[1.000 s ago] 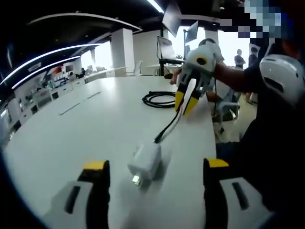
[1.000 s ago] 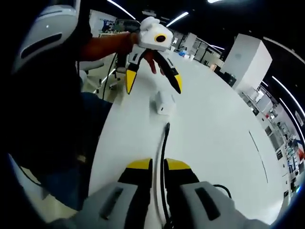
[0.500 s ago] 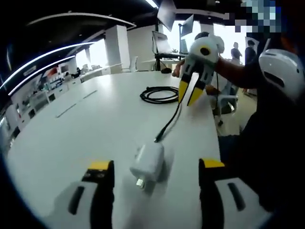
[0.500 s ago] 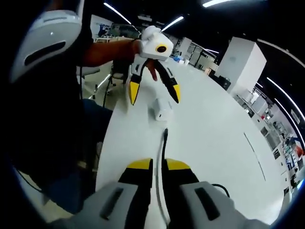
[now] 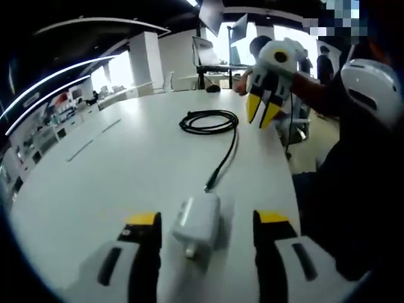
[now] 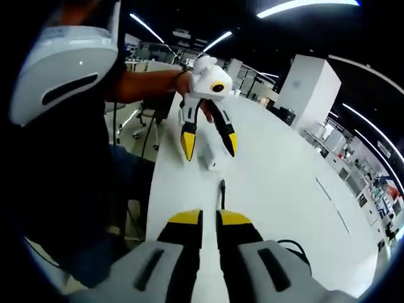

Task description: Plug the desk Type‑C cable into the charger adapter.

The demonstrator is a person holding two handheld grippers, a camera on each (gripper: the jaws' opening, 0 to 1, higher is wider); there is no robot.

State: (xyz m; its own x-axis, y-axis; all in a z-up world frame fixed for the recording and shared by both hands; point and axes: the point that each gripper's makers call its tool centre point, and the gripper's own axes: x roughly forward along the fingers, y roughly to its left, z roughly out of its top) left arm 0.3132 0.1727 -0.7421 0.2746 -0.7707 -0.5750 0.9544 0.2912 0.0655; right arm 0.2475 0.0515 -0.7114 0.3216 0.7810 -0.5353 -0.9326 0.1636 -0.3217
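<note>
The white charger adapter (image 5: pixel 197 221) lies on the white table (image 5: pixel 120 158) between the wide-apart jaws of my open left gripper (image 5: pixel 208 218). The black Type-C cable's plug end (image 5: pixel 209 187) rests on the table just beyond the adapter, not touching it. From there the cable runs back to a coil (image 5: pixel 208 121). My right gripper (image 5: pixel 264 113) hovers beside the coil, apart from the cable, jaws nearly together with nothing between them. In the right gripper view, the right gripper (image 6: pixel 209 218) points at the plug (image 6: pixel 222 187), and the left gripper (image 6: pixel 209 144) straddles the adapter (image 6: pixel 211 156).
The person's dark-clothed body (image 5: pixel 353 189) stands along the table's near edge (image 5: pixel 287 183). Monitors (image 5: pixel 211 50) and a chair (image 5: pixel 297 123) stand beyond the far end. White columns and other desks fill the room behind.
The right gripper has let go of the cable and pulled back and up; the cable now lies loose on the table. The left gripper has moved forward around the adapter.
</note>
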